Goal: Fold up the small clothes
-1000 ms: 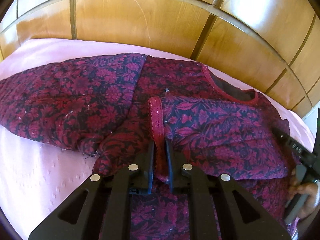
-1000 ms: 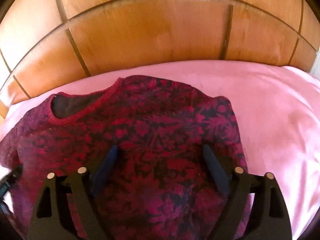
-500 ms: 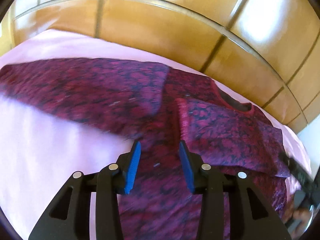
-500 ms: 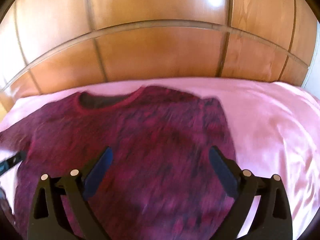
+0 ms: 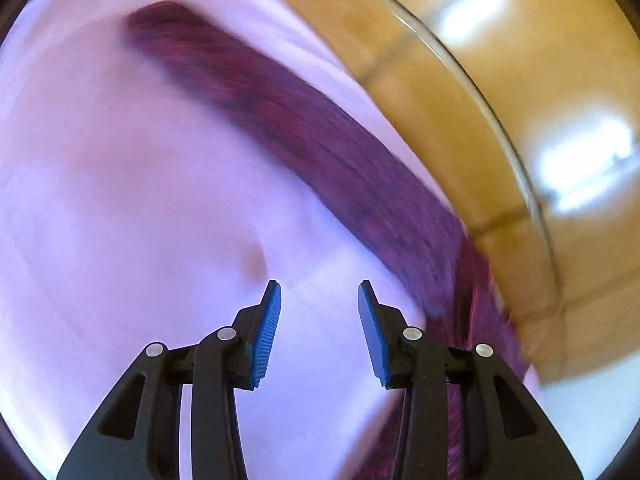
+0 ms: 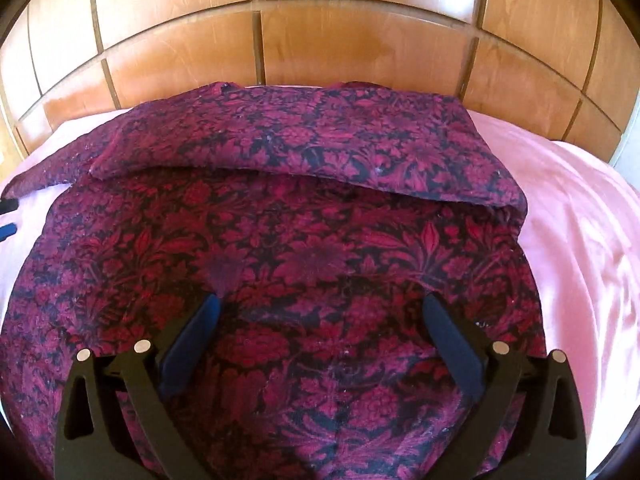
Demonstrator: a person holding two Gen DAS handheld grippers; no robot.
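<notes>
A dark red flowered garment (image 6: 304,248) lies flat on the pink bedsheet (image 6: 576,216), with its right sleeve folded across the chest (image 6: 320,148). My right gripper (image 6: 318,300) is open and empty, just above the garment's lower body. In the left wrist view, motion-blurred, the garment's other sleeve (image 5: 304,128) stretches out over the sheet (image 5: 120,200). My left gripper (image 5: 318,288) is open and empty above bare sheet, left of the garment. Its fingertips (image 6: 8,218) show at the left edge of the right wrist view.
A wooden panelled headboard (image 6: 320,40) runs along the far side of the bed, also in the left wrist view (image 5: 520,80). Pink sheet lies to the right of the garment.
My left gripper let go of the folded sleeve's cuff, opened and swung left over the sheet. My right gripper pulled back toward me and stayed open.
</notes>
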